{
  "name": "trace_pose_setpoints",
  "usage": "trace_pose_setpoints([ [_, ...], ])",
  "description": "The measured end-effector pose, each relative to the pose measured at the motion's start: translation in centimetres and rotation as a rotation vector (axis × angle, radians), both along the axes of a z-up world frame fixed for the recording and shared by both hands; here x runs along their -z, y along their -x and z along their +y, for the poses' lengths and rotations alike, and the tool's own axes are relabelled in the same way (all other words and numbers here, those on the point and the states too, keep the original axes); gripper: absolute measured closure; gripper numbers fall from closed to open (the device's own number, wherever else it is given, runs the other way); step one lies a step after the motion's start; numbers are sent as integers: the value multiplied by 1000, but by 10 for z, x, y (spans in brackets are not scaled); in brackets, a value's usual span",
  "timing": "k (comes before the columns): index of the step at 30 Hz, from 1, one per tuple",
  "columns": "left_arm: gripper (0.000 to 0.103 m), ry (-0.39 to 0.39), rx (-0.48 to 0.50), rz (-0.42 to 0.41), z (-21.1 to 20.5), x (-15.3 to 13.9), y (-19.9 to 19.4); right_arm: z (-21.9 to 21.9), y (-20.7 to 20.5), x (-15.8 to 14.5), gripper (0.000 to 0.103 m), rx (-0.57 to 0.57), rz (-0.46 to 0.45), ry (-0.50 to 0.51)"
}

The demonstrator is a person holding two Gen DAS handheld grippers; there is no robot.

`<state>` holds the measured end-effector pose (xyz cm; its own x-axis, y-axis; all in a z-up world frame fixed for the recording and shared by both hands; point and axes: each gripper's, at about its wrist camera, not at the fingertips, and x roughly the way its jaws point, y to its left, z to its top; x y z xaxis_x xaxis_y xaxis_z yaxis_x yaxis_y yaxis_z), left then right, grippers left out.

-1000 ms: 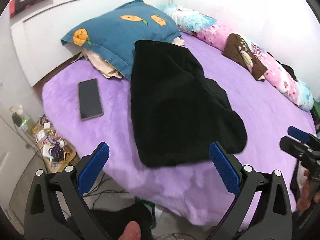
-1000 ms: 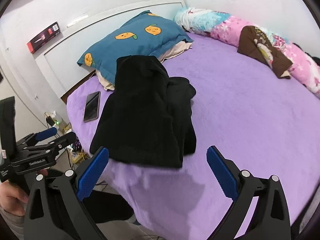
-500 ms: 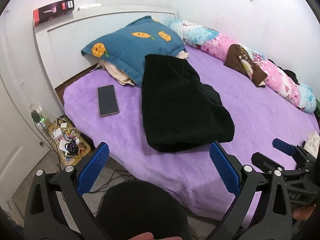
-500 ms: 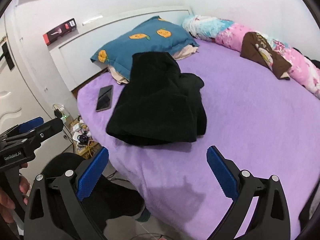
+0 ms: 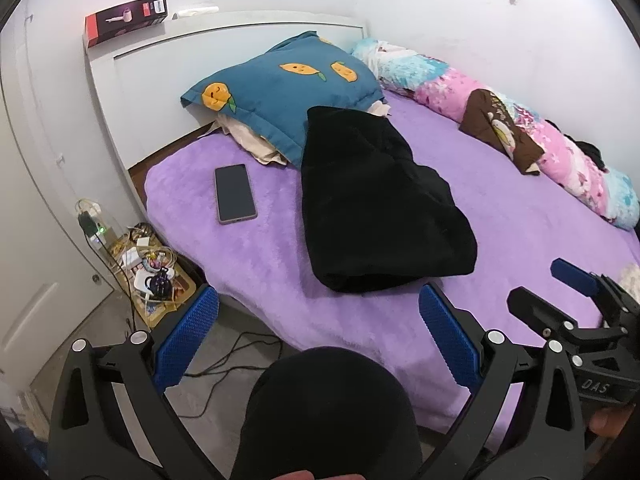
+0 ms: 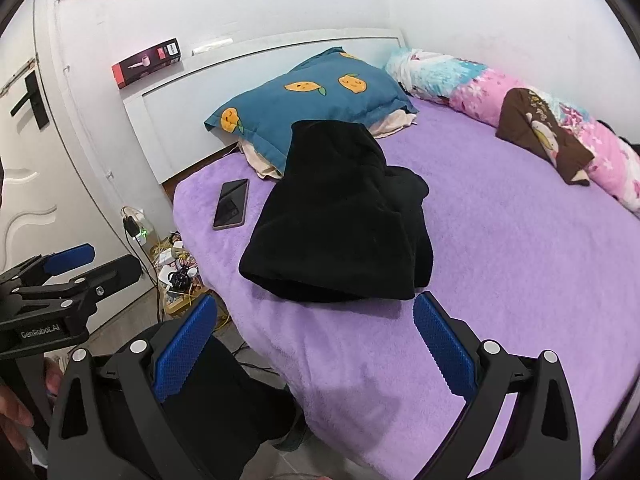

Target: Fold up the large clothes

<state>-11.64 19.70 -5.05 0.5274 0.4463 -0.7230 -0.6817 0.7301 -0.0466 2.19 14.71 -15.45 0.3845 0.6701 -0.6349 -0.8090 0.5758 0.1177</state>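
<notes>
1. Grippers: two. The left gripper [image 5: 318, 336] and the right gripper [image 6: 316, 334] each have their jaws spread wide and hold nothing. Both hang off the near edge of the bed [image 5: 540, 216], clear of the cloth.
2. Each gripper has two black plastic arms with silver pivot screws and two blue pads [image 5: 186, 340] with a fine knurled grid.
3. Task item: one black garment [image 5: 372, 200], soft matte knit, folded into a thick, roughly oblong bundle with a rounded near edge. It lies on the bed with its far end up against the pillow.
4. Bed cover: one, purple, plush short-pile fleece.
5. Pillow [image 5: 280, 84]: one, teal, rectangular, printed with orange fruit faces; three show in each view. Cream fabric [image 5: 256, 144] sticks out beneath it.
6. Phone [image 5: 235, 193]: one, flat dark glass slab with rounded corners, face up, left of the garment and apart from it.
7. Rolled quilt [image 5: 560, 152]: one, pink and light blue floral with a brown panel, along the far wall side.
8. Red and dark box [image 5: 126, 18]: one, long, resting on the white headboard [image 5: 160, 76].
9. Floor beside the bed: a tangle of cables and chargers [image 5: 148, 264].
</notes>
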Motion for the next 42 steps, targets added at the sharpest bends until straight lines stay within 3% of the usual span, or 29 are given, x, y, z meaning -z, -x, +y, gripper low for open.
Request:
trace_pose_setpoints([
  [6,6,-1,6,-1,-3,1,-2,-4,-5,-1,7,10,29,-18],
  [42,6,-19,12,26,-3,6,-10,-9,-6,-4,7,31,-1,-11],
])
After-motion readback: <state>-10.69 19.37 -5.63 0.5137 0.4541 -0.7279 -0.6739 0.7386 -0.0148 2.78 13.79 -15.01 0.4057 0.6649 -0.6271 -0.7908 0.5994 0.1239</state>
